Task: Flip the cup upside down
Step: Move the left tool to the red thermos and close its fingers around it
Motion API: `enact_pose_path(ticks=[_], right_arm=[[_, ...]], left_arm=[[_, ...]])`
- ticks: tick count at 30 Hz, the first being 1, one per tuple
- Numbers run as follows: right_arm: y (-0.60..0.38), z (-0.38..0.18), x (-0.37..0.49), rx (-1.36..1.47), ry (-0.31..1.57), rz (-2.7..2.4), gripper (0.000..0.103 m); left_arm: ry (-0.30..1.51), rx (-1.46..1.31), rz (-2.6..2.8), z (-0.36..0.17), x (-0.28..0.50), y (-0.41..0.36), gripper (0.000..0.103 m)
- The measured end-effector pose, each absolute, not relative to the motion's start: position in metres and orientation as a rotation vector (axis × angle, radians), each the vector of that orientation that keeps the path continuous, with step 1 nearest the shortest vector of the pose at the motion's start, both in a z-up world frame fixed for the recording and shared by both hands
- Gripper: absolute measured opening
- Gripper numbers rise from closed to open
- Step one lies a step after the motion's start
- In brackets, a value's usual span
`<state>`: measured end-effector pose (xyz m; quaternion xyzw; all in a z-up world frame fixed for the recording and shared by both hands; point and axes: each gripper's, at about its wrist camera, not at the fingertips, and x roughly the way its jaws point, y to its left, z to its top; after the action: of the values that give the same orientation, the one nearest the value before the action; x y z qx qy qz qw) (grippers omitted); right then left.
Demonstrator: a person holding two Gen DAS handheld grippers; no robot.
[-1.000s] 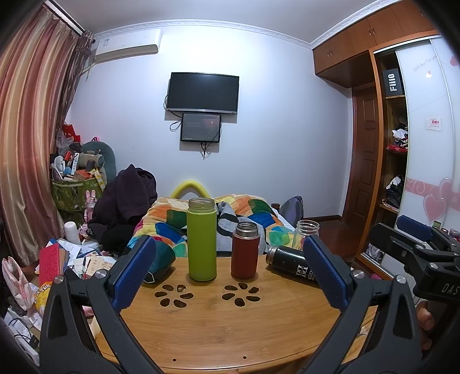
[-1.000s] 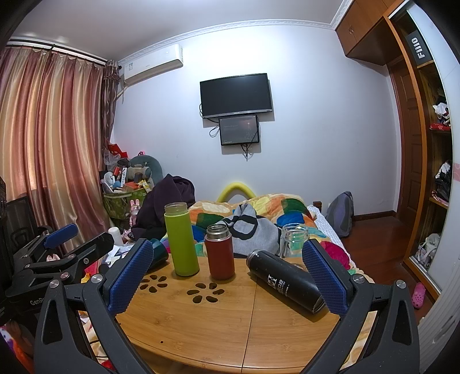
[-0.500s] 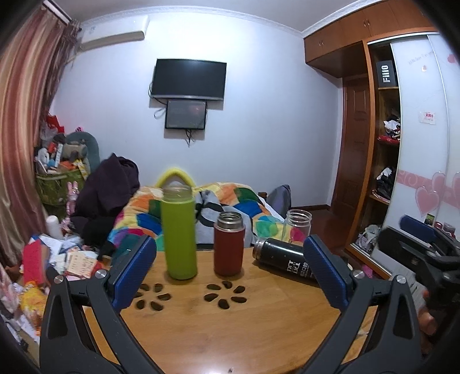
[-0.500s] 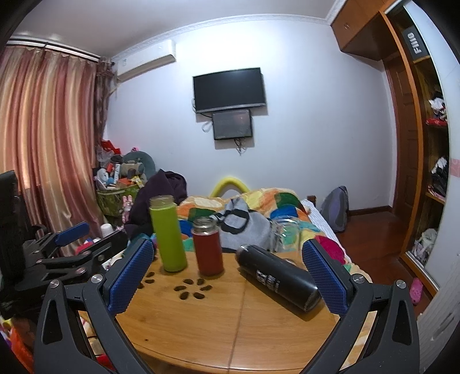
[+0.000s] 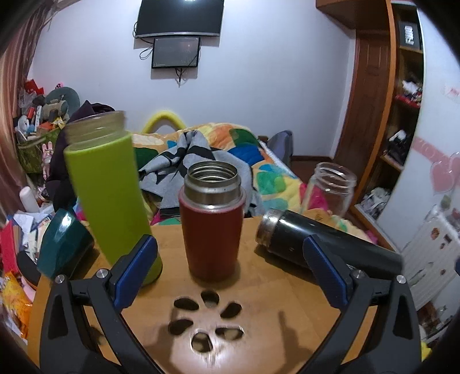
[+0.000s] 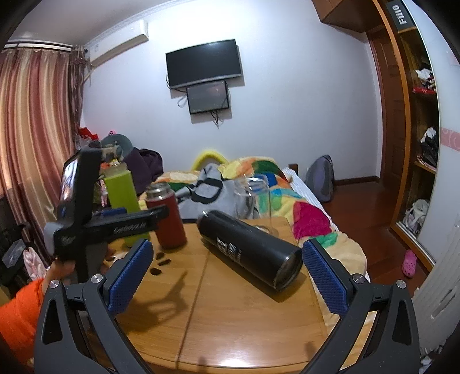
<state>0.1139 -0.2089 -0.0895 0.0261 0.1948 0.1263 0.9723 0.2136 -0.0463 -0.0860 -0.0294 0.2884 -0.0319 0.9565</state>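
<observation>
While lying sideways, black cup (image 6: 248, 249) between right gripper (image 6: 225, 276).

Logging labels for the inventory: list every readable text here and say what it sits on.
"Fiii0": sign on the wardrobe top, right wrist view.
White print on the lying black bottle: too blurred to read.
Lettering on the left tool's body: blurred, unreadable.

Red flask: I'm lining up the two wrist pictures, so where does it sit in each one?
Left wrist: the red flask stands upright at centre, between the open fingers.
Right wrist: the red flask stands left of centre, partly behind the left gripper's body.
Shared landmark: the black bottle lying on its side, to the flask's right in both views.
</observation>
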Motion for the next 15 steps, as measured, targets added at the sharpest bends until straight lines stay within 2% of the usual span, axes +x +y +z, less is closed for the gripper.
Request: enact_pose_path(ticks=[4,6,11,13,14,15], right_arm=[[-0.215,-0.1,0.123,0.074,0.424,0.26,0.103],[-0.218,-0.103,0.124,0.081,0.44,0.259,0.103],[-0.22,-0.107,0.125,0.084,0.449,0.259,0.103],[-0.219,-0.108,0.125,0.082,0.45,0.259,0.103],[-0.219,-0.108,0.125,0.081,0.451,0.258,0.103],[-0.219,-0.109,0.125,0.08,0.45,0.258,0.103]], left_arm=[[0.599,-0.022,0.002,-0.098,0.237,-0.052,0.097],[0.619,-0.007,0.018,-0.104,0.247,-0.055,0.088],[0.658,0.01,0.049,-0.114,0.27,-0.059,0.079],[0.654,-0.006,0.061,-0.113,0.273,-0.055,0.071],[0.651,-0.011,0.067,-0.113,0.274,-0.053,0.063],[0.651,-0.022,0.063,-0.113,0.274,-0.049,0.061]])
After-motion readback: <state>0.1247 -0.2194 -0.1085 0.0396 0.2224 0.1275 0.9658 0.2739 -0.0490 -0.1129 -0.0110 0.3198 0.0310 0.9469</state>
